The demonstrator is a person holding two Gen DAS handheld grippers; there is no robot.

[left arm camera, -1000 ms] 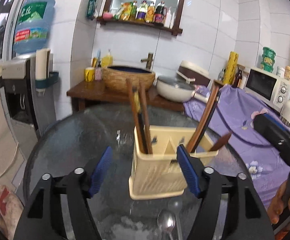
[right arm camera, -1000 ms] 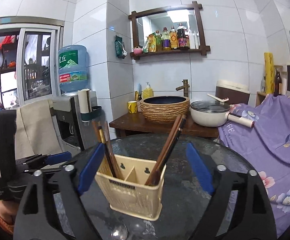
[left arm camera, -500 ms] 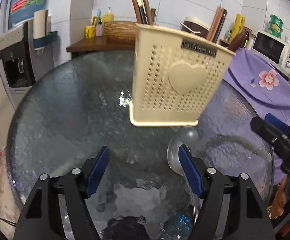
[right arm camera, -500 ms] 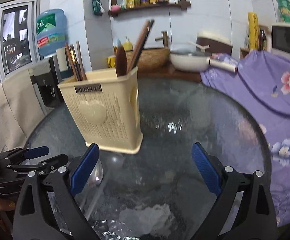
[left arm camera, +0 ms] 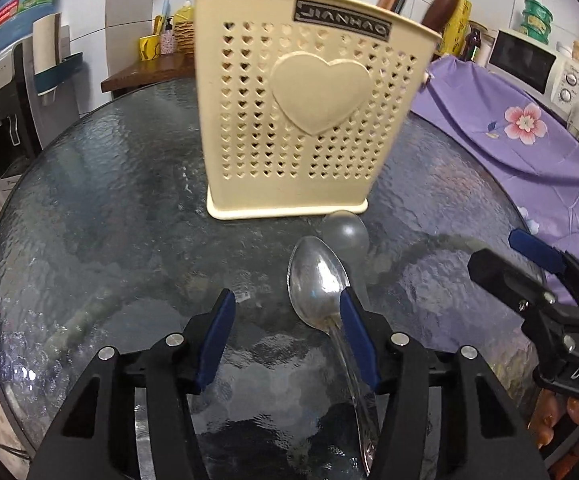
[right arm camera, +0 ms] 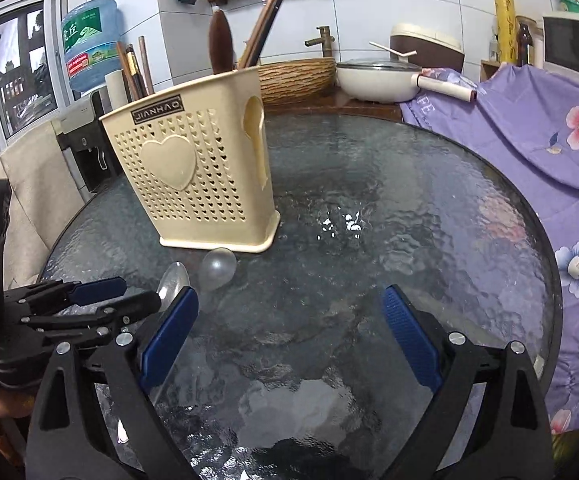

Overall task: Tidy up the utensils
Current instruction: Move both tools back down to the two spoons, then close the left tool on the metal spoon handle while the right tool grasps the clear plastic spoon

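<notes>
A cream plastic utensil holder (left arm camera: 305, 120) with a heart on its front stands on the round glass table (left arm camera: 89, 208); chopsticks and a brown spoon stick out of its top. It also shows in the right wrist view (right arm camera: 197, 176). A metal spoon (left arm camera: 321, 284) lies on the glass in front of the holder, bowl toward it. My left gripper (left arm camera: 285, 312) is open and low over the table, its right finger beside the spoon's neck. My right gripper (right arm camera: 289, 320) is open and empty, to the right of the spoon (right arm camera: 173, 280).
A purple flowered cloth (right arm camera: 549, 148) covers the counter on the right, with a microwave (left arm camera: 529, 64) behind. A wooden stand with a basin (right arm camera: 297, 76) and a white pan (right arm camera: 377, 80) is behind the table. A water dispenser (right arm camera: 89, 44) stands at the left.
Both grippers have come down toward the table. The left one has moved forward, so the spoon now lies by its right finger. The holder looks larger and closer.
</notes>
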